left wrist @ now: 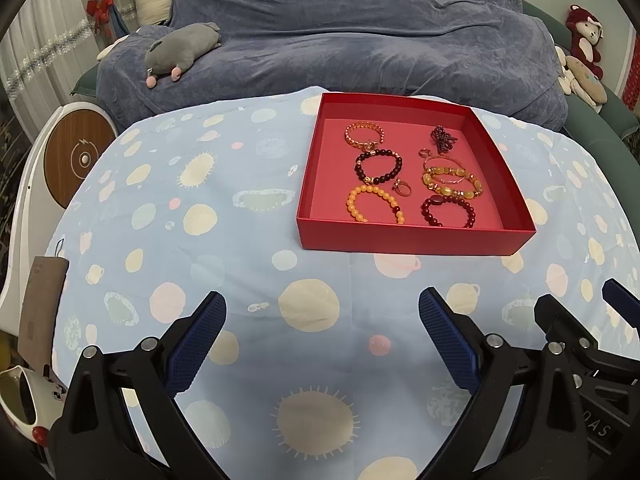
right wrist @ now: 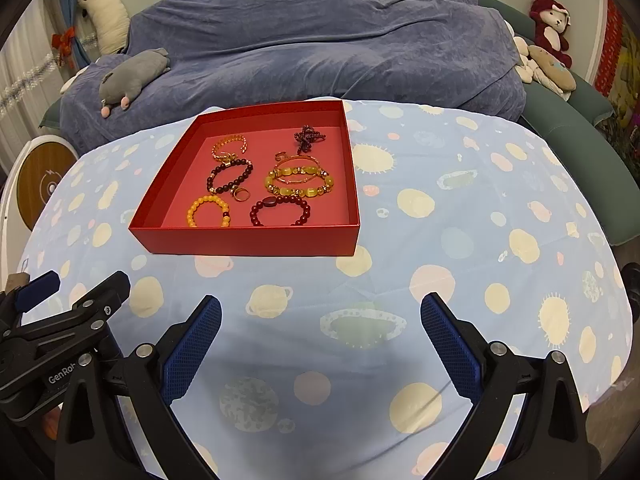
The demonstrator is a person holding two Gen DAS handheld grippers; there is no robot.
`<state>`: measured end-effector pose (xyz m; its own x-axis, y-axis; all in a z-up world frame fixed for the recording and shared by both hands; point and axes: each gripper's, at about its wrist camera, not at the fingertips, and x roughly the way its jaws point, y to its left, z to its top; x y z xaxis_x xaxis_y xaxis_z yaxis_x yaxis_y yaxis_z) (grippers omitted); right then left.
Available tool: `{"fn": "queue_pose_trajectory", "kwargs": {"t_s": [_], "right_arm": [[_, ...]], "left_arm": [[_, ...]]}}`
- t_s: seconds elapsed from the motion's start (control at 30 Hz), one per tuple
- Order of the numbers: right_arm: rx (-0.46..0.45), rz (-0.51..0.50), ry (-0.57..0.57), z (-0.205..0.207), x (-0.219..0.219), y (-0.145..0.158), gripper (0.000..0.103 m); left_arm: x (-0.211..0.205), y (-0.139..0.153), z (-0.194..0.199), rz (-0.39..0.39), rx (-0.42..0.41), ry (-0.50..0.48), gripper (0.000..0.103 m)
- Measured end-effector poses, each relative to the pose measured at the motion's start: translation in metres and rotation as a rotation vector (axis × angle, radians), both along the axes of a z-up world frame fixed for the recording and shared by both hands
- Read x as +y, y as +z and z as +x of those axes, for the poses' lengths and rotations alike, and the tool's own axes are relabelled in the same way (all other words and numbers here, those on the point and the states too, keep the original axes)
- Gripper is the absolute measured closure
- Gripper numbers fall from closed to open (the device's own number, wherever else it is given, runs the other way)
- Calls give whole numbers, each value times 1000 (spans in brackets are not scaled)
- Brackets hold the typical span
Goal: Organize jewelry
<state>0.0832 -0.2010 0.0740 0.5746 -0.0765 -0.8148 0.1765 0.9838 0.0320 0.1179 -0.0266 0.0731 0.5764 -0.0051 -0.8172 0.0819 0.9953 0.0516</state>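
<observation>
worktop (left wrist: 248, 208) under a blue planet-print cloth, its edges cut off by the frame. red tray (left wrist: 416, 236) stands on it, apart from both grippers; its near wall hides the lower arcs of the orange bracelet (left wrist: 374, 203) and red bracelet (left wrist: 448, 210). all jewelry lies inside: dark bracelet (left wrist: 378, 168), yellow bracelet (left wrist: 452, 182) overlapping a thin bangle, gold chain bracelet (left wrist: 364, 134), a tangled dark piece (left wrist: 442, 138) hard to make out, ring (left wrist: 402, 188). left gripper (left wrist: 322, 336) released, jaws wide, empty. right gripper (right wrist: 320, 336) likewise spread, empty.
</observation>
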Motion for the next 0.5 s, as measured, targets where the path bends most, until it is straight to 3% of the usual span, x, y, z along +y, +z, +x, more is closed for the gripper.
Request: {"fn": "queue_pose_trajectory", "kwargs": {"t_s": [0.5], "right_arm": [[0,-3,0,0,1,0,7]], "left_arm": [[-1,2,4,5,-4,1,11]]}}
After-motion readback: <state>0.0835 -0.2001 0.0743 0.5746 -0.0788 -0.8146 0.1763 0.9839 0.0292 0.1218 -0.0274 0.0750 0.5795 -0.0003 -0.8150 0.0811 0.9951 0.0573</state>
